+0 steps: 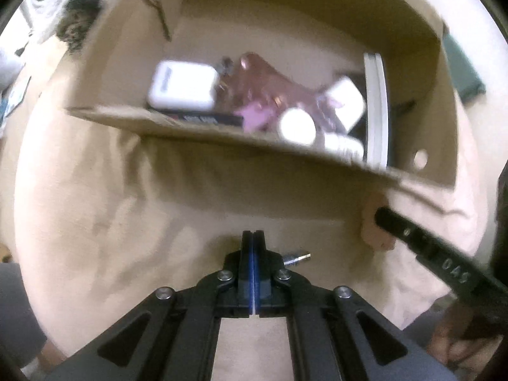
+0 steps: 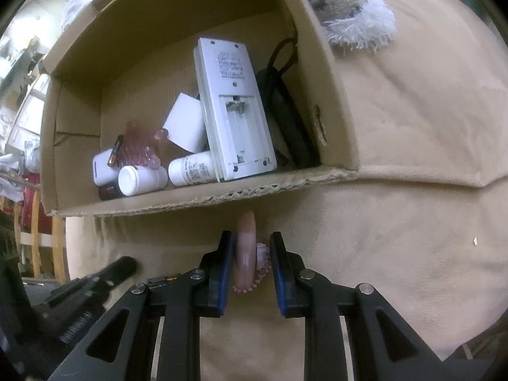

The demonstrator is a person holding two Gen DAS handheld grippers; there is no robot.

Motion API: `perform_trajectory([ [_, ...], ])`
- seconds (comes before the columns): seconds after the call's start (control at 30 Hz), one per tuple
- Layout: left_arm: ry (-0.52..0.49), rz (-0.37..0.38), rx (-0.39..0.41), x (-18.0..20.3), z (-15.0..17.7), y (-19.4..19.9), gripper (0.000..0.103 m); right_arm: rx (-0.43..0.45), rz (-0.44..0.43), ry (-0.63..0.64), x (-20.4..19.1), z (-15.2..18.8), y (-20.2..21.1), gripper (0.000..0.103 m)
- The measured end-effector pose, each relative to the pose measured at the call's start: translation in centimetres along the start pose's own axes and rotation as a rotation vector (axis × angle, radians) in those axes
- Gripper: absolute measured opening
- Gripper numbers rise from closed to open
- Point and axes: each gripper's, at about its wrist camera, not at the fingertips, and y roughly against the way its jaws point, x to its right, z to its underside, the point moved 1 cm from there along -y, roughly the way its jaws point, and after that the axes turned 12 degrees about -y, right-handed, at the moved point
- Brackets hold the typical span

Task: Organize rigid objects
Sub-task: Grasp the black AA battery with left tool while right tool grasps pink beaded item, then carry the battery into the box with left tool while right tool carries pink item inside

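An open cardboard box (image 2: 222, 195) lies on a beige cloth surface and holds several rigid objects: a white remote (image 2: 233, 111) lying back up, white pill bottles (image 2: 141, 180), a pink plastic piece (image 2: 139, 146) and a black item (image 2: 285, 117). The box also shows in the left wrist view (image 1: 222, 133). My right gripper (image 2: 250, 247) has its fingers around a pink ring-shaped object (image 2: 245, 250) in front of the box, touching the left pad, with a gap at the right pad. My left gripper (image 1: 253, 238) is shut and empty, above the cloth. A small metal plug (image 1: 297, 257) lies beside it.
A fluffy white and grey item (image 2: 352, 9) lies behind the box to the right. The beige cloth (image 2: 412, 127) covers the whole surface. Wooden chair legs (image 2: 35, 235) and room clutter show at the far left.
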Motion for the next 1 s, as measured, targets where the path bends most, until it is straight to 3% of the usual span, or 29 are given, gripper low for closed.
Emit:
perform_trajectory([
  [0.17,0.092,0.038,0.013,-3.1,0.5,1.1,0.001,0.000,-0.011,-0.006,0.1,-0.2,0.2,0.024],
  [0.27,0.071,0.025,0.006,-2.9,1.0,1.1,0.006,-0.001,-0.011,-0.007,0.3,-0.4,0.4,0.024],
  [0.3,0.056,0.021,-0.007,-2.5,1.1,0.8,0.011,-0.002,-0.011,-0.007,0.4,-0.6,0.6,0.024],
  [0.37,0.038,0.021,-0.040,-0.8,0.6,-0.3,0.053,-0.007,-0.011,-0.008,0.4,-0.6,0.6,0.024],
  [0.43,0.035,0.010,-0.031,0.2,1.1,-0.7,0.063,-0.008,-0.007,-0.007,0.5,-0.6,0.6,0.024],
  [0.53,-0.007,-0.003,-0.063,2.4,1.6,-2.0,0.063,-0.009,-0.008,-0.020,0.8,-0.7,0.7,0.024],
  [0.67,-0.070,-0.082,-0.087,4.1,1.4,-3.4,0.063,-0.004,-0.006,-0.023,0.8,-0.7,0.6,0.024],
  [0.73,-0.080,-0.107,-0.085,4.4,1.4,-3.5,0.050,-0.005,-0.003,-0.016,0.7,-0.6,0.5,0.024],
  [0.77,-0.085,-0.116,-0.086,4.7,1.3,-3.5,0.039,-0.005,-0.002,-0.012,0.5,-0.6,0.4,0.024],
  [1.0,-0.063,-0.097,-0.084,2.2,1.0,-2.5,0.038,0.003,-0.016,0.013,-0.3,-0.1,1.0,0.024],
])
